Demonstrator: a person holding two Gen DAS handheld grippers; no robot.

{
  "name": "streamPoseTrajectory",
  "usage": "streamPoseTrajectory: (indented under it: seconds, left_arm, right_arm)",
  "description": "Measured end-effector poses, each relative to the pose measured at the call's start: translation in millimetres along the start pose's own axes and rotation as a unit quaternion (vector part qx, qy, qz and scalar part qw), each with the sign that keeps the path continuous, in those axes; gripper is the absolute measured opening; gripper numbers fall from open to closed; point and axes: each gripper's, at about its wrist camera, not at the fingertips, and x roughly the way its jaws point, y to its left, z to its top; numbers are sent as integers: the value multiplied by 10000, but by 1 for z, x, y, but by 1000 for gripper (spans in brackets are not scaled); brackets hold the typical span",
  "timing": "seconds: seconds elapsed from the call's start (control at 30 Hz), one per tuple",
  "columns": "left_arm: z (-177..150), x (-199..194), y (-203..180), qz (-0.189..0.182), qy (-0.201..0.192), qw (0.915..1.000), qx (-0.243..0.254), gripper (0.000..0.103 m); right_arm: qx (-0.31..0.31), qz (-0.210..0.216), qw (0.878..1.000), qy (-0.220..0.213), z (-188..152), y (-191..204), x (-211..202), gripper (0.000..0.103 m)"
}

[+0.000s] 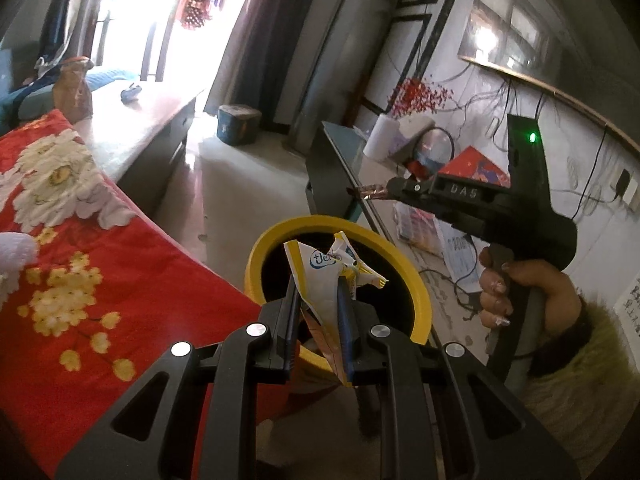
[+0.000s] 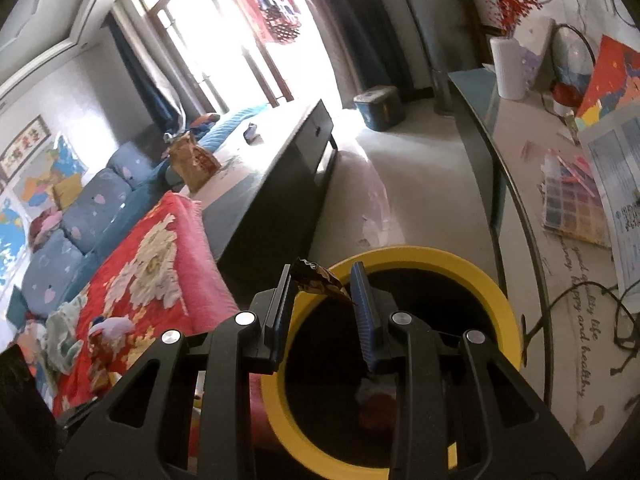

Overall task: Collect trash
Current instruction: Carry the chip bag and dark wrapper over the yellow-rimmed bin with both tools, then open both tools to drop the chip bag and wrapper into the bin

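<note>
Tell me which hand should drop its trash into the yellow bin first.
Probably left: its white-and-yellow wrapper hangs over the yellow bin's dark opening. The right gripper's brown wrapper sits at the rim.

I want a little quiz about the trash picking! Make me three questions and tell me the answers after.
1. True or false: the left gripper holds a white and yellow wrapper.
2. What does the right gripper pinch? A) a spoon B) a small dark brown wrapper C) a sock
3. What colour is the rim of the bin below both grippers?

Key:
1. True; the pads press on it.
2. B
3. Yellow, with a dark inside.
</note>
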Motion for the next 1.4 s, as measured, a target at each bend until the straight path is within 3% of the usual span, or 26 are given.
streamPoseTrajectory:
  seconds: [0.77,0.83,0.9,0.97,1.03,1.27,1.4]
  left_arm:
    - [-10,82,-25,-226,746,9967,209,17]
    - [-11,88,-26,-256,783,9964,193,18]
    - [-11,92,-25,-304,786,9963,147,23]
    - [-9,93,-23,-277,749,9967,120,42]
    - [-8,92,-19,-243,701,9972,42,53]
    - [0,75,-11,-29,388,9992,-98,94]
    - [2,61,-9,87,197,9997,-131,96]
  right_arm:
    - [442,-208,9975,500,-10,-50,26,23]
    - [513,-191,9970,547,-11,-53,28,29]
    - [624,-214,9963,545,-12,-58,29,41]
    - [678,-258,9960,514,-12,-61,28,45]
    - [758,-316,9954,489,-12,-65,28,51]
    - [852,-392,9953,259,-10,-67,21,60]
    - [830,-417,9955,166,-9,-62,17,64]
